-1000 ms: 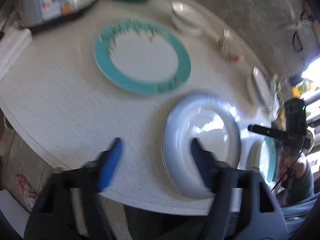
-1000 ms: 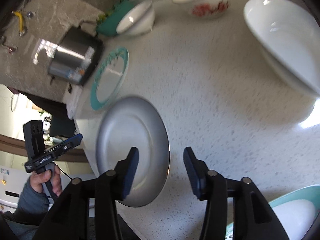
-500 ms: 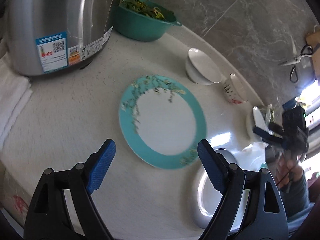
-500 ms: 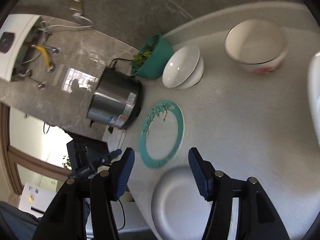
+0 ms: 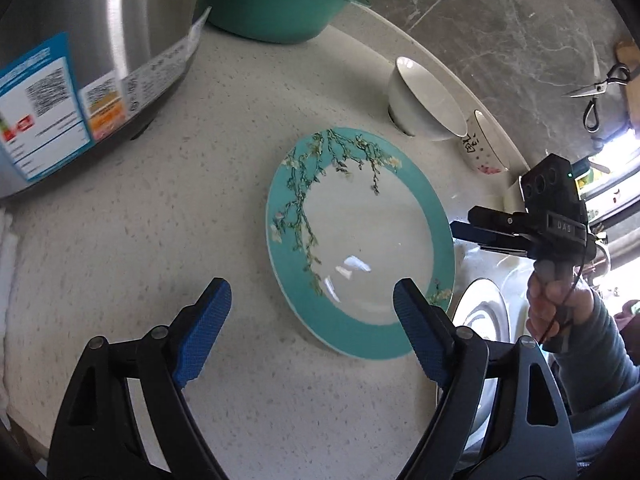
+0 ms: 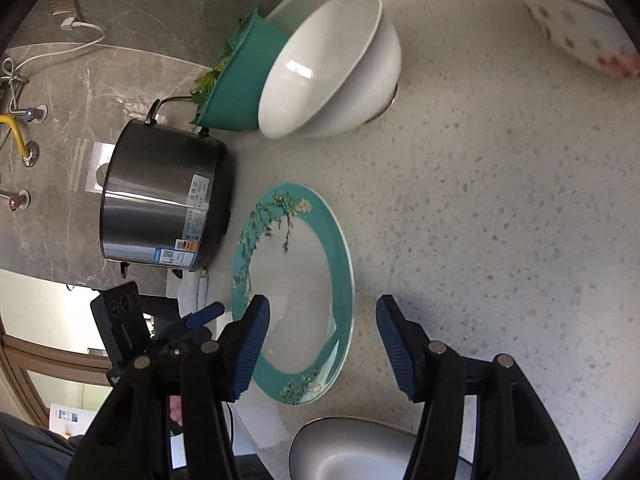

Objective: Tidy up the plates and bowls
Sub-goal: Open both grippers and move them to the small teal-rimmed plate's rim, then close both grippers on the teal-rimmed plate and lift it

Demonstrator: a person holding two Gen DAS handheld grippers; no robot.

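A teal-rimmed plate with a branch pattern [image 5: 360,240] [image 6: 296,292] lies flat on the speckled counter. My left gripper [image 5: 312,324] is open and empty, just short of the plate's near edge. My right gripper [image 6: 320,340] is open and empty, over the plate's other edge; it shows in the left wrist view [image 5: 472,232]. A white plate [image 5: 480,316] [image 6: 352,448] lies beside the teal one. A white bowl [image 5: 424,104] [image 6: 332,64] and a flower-printed bowl [image 5: 484,144] [image 6: 576,20] stand behind.
A steel cooker pot [image 5: 72,68] [image 6: 160,200] stands at the left. A teal basin of greens [image 5: 276,4] [image 6: 236,76] stands at the back by the grey stone wall. Scissors [image 5: 596,92] hang on the wall.
Both grippers have moved away from the white plate and closer to the teal-rimmed plate. Both stay open and empty.
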